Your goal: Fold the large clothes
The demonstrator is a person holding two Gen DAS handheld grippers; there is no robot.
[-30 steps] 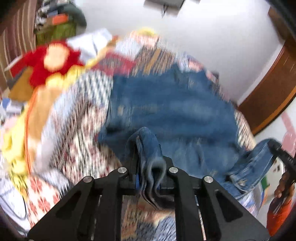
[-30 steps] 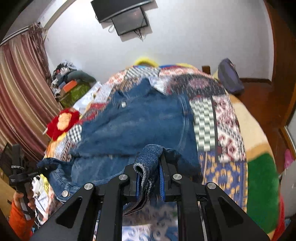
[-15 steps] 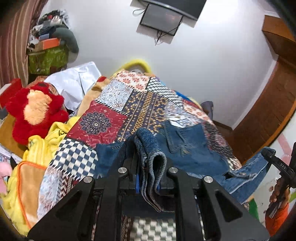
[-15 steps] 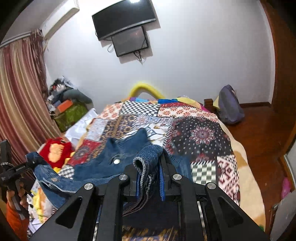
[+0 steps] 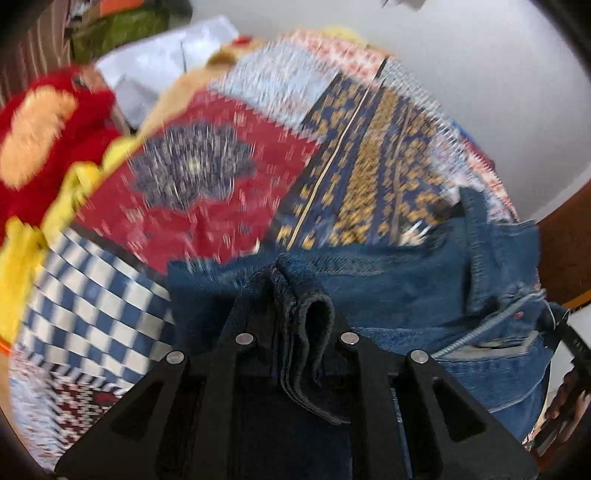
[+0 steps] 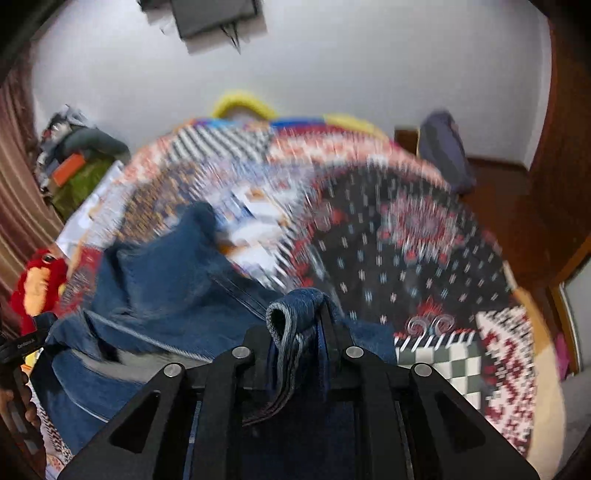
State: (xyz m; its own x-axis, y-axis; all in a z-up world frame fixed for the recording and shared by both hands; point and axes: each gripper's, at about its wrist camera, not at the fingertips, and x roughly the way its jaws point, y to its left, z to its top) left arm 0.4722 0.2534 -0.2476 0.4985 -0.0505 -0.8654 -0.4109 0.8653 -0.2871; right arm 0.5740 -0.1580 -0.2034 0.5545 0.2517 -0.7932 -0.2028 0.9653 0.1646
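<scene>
Wall screen, apparently, right view only

- Even, fairly bright indoor light; no hard shadows or glare.
- Heavy motion blur smears the patchwork bedspread in both views.
- Fisheye bending and dark vignette at the corners.

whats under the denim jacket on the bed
The denim jacket lies partly on the patchwork quilt, whose panels show around it. What is beneath the quilt, and the patches directly under the denim, are covered.
</scene>
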